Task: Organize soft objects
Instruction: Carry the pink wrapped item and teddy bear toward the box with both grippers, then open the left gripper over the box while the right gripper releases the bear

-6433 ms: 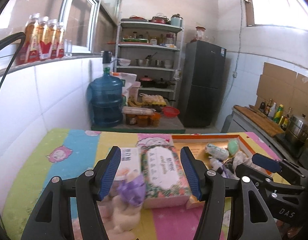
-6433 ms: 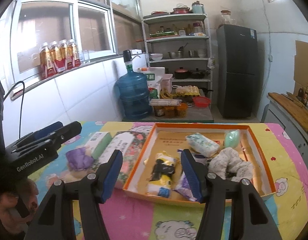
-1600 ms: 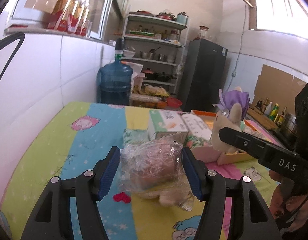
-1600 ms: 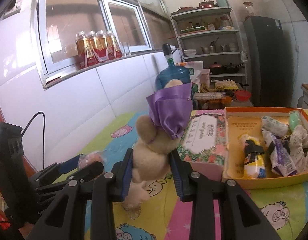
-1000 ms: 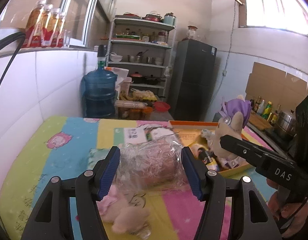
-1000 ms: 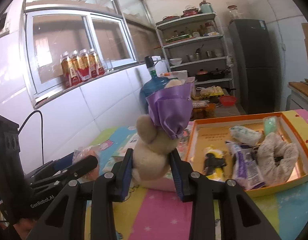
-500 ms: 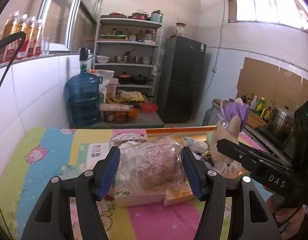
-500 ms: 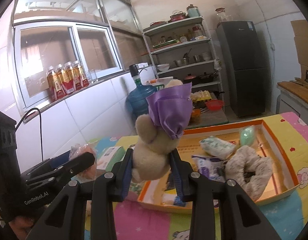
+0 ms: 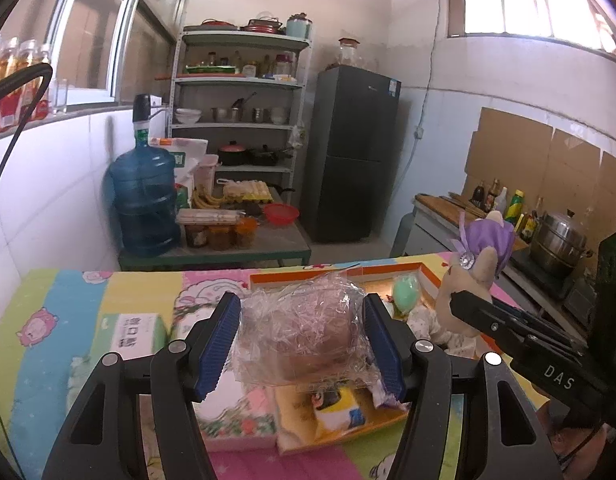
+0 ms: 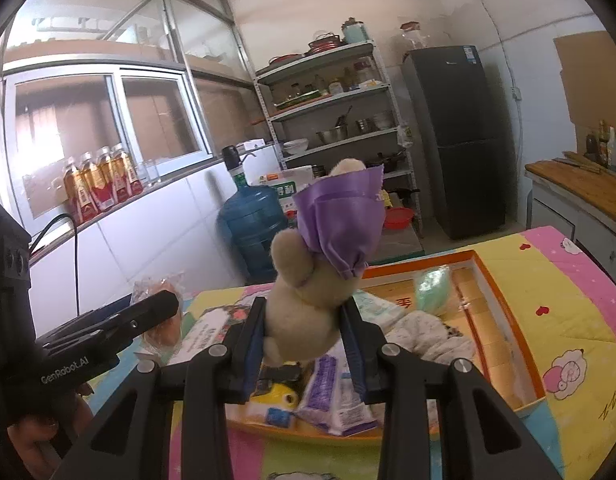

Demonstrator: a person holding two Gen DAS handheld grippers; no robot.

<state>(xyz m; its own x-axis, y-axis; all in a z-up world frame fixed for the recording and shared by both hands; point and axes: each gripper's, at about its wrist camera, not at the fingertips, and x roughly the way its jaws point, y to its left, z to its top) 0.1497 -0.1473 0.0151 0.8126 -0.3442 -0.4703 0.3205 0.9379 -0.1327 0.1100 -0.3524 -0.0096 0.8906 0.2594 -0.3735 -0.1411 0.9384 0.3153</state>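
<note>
Right wrist view alone shows bottles [image 10: 102,184] on the windowsill.

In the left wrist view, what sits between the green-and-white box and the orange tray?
A floral tissue box lies between the green-and-white box and the orange tray, against the tray's near-left side; the left wrist view shows this.

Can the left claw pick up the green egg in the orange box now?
Probably not: the left claw is already shut on a plastic-wrapped bundle, so its jaws are full, though the green egg lies uncovered.
</note>
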